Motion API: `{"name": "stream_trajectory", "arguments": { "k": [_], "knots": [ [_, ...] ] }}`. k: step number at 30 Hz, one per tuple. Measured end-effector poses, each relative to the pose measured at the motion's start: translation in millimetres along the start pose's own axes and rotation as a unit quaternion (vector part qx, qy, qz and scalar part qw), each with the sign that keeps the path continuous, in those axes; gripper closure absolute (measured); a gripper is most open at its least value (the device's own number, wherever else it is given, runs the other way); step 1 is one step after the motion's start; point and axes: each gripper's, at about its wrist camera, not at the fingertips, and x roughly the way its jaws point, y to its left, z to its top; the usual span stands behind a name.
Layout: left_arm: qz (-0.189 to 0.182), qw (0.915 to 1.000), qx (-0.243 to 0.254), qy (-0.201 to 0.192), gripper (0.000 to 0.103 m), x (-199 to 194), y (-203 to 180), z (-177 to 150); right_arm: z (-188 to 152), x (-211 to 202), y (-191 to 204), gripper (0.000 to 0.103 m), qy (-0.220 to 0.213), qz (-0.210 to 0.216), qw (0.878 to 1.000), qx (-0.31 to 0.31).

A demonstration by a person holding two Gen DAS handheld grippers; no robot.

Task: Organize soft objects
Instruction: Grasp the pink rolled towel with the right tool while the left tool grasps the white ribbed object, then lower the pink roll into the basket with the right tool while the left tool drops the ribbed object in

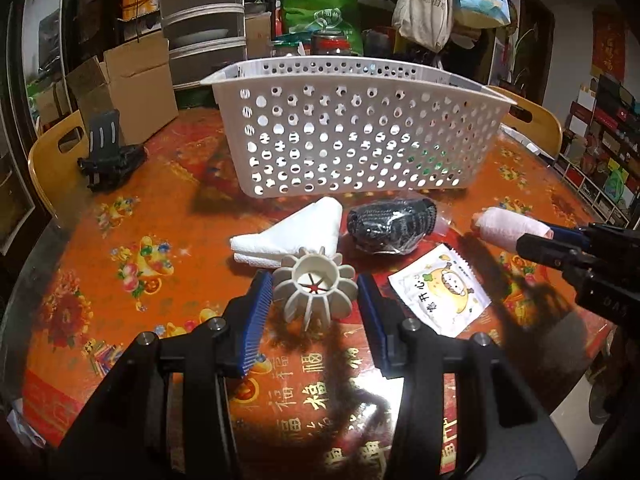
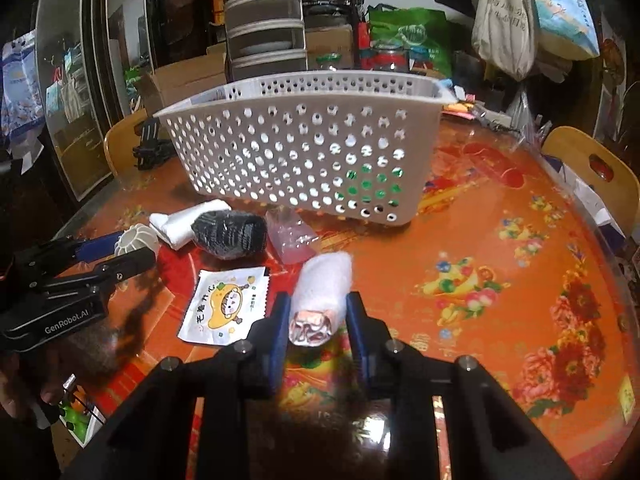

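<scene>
A white perforated basket (image 1: 360, 136) stands at the back of the table; it also shows in the right wrist view (image 2: 296, 152). My left gripper (image 1: 316, 300) is open around a cream ribbed plastic piece (image 1: 316, 288), with gaps on both sides. My right gripper (image 2: 318, 320) is shut on a pale pink rolled cloth (image 2: 324, 288), also seen in the left wrist view (image 1: 508, 230). A folded white cloth (image 1: 296, 236), a black rolled knit in clear wrap (image 1: 390, 226) and a white cartoon sachet (image 1: 440, 292) lie before the basket.
The table has an orange-red flowered cover (image 2: 500, 280). A black stand (image 1: 108, 156) and cardboard boxes (image 1: 128, 92) are at the back left. Wooden chair backs (image 2: 592, 168) stand at the sides. Bags and jars crowd the back.
</scene>
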Motion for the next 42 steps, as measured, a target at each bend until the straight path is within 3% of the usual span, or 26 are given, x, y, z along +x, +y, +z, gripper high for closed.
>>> {"name": "stream_trajectory", "arguments": {
  "k": [21,33,42],
  "knots": [
    [-0.004,0.9995,0.0,-0.032,0.062,-29.8,0.0,20.0,18.5,-34.4,-0.3,0.077,-0.043,-0.009,0.999,-0.008],
    [-0.007,0.9984,0.005,-0.055,0.062,-50.3,8.4,56.5,53.5,-62.9,12.1,0.077,-0.087,-0.023,0.995,-0.034],
    [-0.02,0.9966,-0.003,-0.079,0.062,-66.2,20.8,107.3,88.2,-72.4,13.9,0.077,-0.107,-0.034,0.992,-0.049]
  ]
}}
